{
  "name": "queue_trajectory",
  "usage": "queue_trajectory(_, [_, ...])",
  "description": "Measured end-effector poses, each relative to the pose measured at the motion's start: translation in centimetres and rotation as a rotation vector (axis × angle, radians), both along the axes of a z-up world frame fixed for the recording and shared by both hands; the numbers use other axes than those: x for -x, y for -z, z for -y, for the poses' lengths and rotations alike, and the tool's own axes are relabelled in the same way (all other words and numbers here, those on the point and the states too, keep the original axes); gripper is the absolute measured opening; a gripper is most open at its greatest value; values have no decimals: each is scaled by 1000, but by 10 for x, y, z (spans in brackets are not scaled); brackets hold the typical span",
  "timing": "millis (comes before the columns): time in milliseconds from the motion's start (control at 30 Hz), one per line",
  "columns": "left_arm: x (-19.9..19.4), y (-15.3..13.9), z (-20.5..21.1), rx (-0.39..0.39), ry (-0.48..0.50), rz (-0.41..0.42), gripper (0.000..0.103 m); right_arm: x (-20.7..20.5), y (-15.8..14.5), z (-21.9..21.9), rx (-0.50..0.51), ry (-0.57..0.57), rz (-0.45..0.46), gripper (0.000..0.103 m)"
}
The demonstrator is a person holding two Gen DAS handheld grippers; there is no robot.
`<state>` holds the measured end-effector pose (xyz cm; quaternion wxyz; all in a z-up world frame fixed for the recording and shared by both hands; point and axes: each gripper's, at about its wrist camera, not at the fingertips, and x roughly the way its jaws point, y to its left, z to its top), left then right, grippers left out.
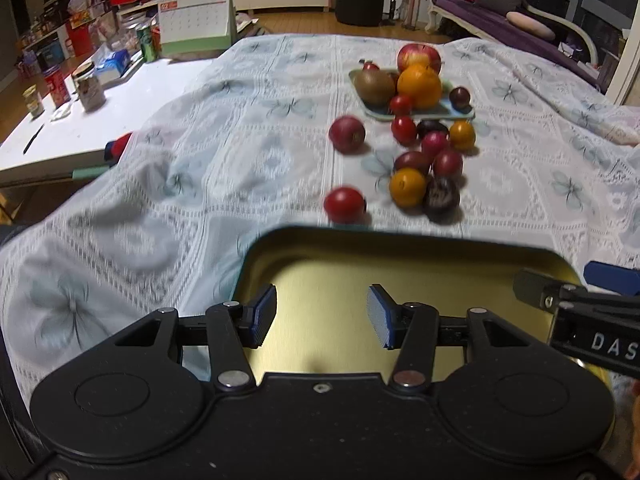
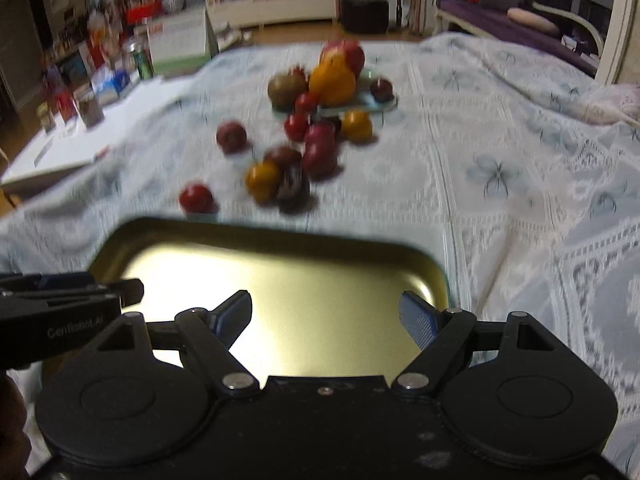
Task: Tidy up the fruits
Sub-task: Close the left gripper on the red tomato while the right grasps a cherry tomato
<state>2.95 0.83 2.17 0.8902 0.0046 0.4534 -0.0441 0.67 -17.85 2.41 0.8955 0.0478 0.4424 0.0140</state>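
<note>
**Both grippers hovering over the gold tray, fruit waiting beyond**

The left gripper (image 1: 322,316) is hanging over the near part of a shallow gold tray (image 1: 400,248), its jaws standing apart with nothing between them. The right gripper (image 2: 326,318) is doing the same over the tray's right half, jaws wide apart and empty. The tray is lying on the lace tablecloth (image 1: 200,184) with its long axis running left to right, its far edge facing the fruit.

Just beyond that edge, a red tomato (image 1: 345,205) is sitting alone. Farther right, a loose cluster of small fruits (image 1: 430,168), red, orange and dark purple, is stretching away toward a pale green plate (image 1: 416,114). The plate is carrying an apple (image 1: 419,58), an orange (image 1: 420,86) and a kiwi (image 1: 374,86). Another red fruit (image 1: 347,135) is lying apart, left of the cluster.
</note>
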Motion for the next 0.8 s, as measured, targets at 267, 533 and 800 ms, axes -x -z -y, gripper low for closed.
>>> queue_trajectory(267, [-42, -3, -4, 48, 8, -33, 57, -47, -11, 2, 32, 29, 29, 84])
queue_trajectory(533, [-76, 11, 3, 55, 48, -59, 56, -116, 11, 30, 2, 126, -134, 80])
queue_trajectory(800, [-102, 30, 11, 89, 82, -135, 56, -156, 22, 53, -54, 240, -187, 78])
